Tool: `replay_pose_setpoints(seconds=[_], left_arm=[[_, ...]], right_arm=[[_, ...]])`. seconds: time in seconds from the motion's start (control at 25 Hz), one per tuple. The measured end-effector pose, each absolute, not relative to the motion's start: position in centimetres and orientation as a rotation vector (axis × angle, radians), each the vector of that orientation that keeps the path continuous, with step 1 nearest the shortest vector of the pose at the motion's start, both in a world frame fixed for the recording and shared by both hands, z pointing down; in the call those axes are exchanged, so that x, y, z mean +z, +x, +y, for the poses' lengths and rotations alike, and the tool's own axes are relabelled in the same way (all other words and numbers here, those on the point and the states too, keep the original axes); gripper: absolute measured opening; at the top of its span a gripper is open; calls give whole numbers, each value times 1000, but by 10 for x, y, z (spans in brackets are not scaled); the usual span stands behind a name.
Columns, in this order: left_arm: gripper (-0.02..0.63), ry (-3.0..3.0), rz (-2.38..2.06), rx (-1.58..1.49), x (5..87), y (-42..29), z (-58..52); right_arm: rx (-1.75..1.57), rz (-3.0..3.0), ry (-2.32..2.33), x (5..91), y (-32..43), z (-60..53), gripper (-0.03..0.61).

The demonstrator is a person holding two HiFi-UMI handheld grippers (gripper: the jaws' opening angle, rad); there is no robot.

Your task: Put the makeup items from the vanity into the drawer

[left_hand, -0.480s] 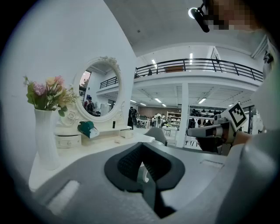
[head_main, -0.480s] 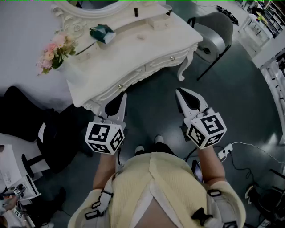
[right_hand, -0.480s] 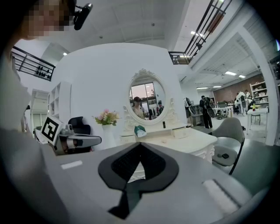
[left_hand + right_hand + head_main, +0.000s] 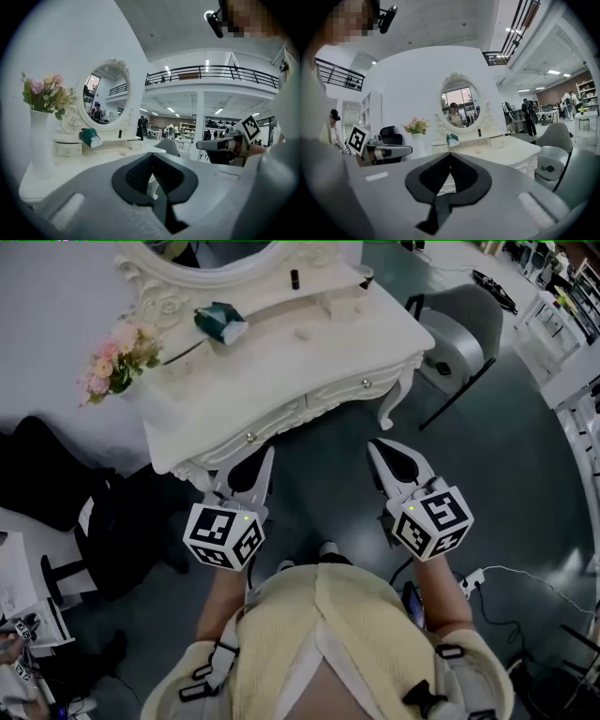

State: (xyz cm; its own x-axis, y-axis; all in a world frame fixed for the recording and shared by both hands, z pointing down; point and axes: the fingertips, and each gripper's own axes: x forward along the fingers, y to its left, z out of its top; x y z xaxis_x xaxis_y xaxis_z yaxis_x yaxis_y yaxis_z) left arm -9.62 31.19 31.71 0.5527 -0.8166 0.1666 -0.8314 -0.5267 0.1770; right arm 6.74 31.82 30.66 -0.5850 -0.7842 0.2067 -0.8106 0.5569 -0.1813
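The white vanity (image 4: 281, 367) stands ahead of me, its two drawers (image 4: 281, 416) closed. On its top lie a teal item (image 4: 220, 322) by the mirror, a small black tube (image 4: 293, 278) standing upright and a small pale round piece (image 4: 302, 332). My left gripper (image 4: 268, 453) hangs just short of the left drawer front, shut and empty. My right gripper (image 4: 371, 443) hovers over the floor off the vanity's front right, shut and empty. The teal item (image 4: 90, 137) and the tube (image 4: 119, 133) show far beyond the left gripper (image 4: 151, 157). The right gripper (image 4: 450, 154) faces the teal item (image 4: 452, 139) from a distance.
A vase of pink flowers (image 4: 117, 357) stands at the vanity's left end, and a small white box (image 4: 337, 301) under the oval mirror (image 4: 211, 254). A grey chair (image 4: 459, 320) is at the right. Dark things (image 4: 56, 484) lie at the left; cables and a power strip (image 4: 473, 576) on the floor.
The head view has shifted a little, so the vanity sits slightly lower in the picture. Both grippers keep much the same place before it, jaws unchanged.
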Motion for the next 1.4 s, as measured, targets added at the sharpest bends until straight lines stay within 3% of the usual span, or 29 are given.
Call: replay_pose_setpoints(seconds=[0.28,0.6,1.08,1.4], left_arm=[[0,2518,-1494,158,324,-85,302],[0,2444,-1579,203,334,-96,293],[1,2433,-1548,247,356,-99,223],[11,2394,-1535,281,375,-128,152]], right_arm=[[424,-2712,1266,320,80,304,11],[447,-2739,1173,329,76,281,104],[387,-2744,1096,325,54,219,181],[399,-2651,1082,344,34,141,186]])
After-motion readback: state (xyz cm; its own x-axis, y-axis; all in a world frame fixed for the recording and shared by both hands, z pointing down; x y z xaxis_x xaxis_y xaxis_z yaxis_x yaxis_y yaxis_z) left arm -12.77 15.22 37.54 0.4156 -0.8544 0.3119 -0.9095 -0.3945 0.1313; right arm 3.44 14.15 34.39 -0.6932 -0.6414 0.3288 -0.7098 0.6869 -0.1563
